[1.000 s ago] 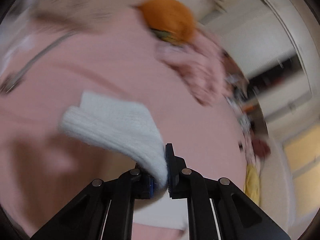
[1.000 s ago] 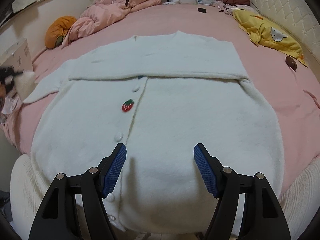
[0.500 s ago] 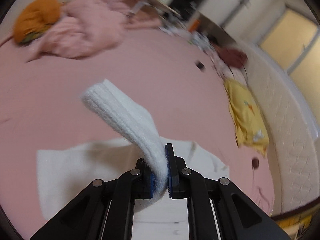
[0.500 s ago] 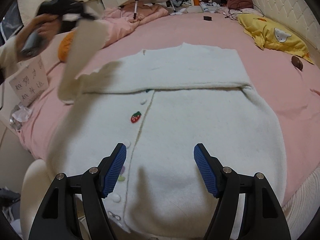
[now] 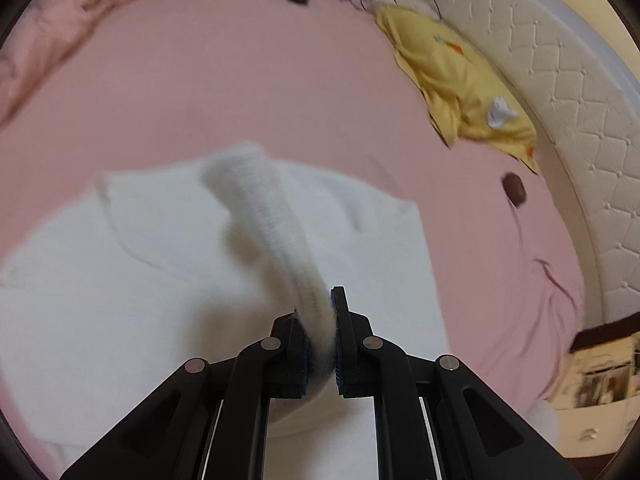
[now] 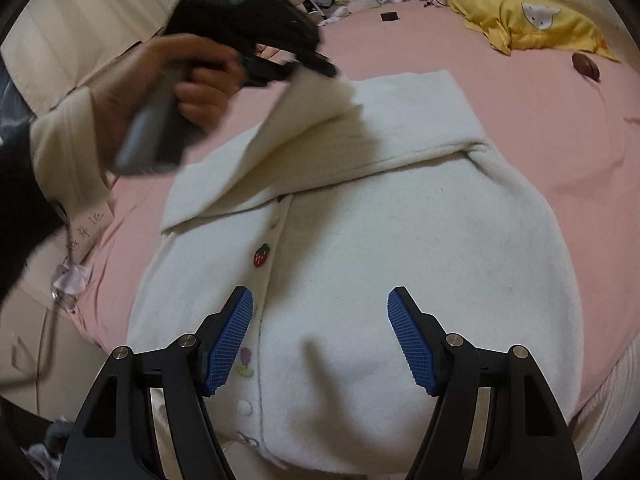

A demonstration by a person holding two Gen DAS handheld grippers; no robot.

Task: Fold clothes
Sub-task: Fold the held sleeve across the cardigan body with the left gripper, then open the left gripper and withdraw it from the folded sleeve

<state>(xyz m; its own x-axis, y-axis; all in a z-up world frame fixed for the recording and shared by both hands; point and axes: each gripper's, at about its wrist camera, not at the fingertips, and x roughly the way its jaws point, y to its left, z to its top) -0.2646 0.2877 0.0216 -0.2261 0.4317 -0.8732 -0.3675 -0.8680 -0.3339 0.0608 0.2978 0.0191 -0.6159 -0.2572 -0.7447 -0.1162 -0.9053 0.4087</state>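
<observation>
Your left tool (image 5: 320, 344) is clamped tight, fingers nearly touching, raised and angled forward in your left hand (image 6: 188, 92). Your right tool (image 6: 320, 336) hangs low with its fingers spread wide, gripping nothing.

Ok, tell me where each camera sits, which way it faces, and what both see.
Left wrist: on the left hand-held gripper, looking along its fingers, shut on the sleeve, across the white cardigan and pink bed.
Right wrist: on the open right hand-held gripper, above the cardigan's front, facing the left hand.
Shared: cardigan, sleeve, yellow pillow, bed.
</observation>
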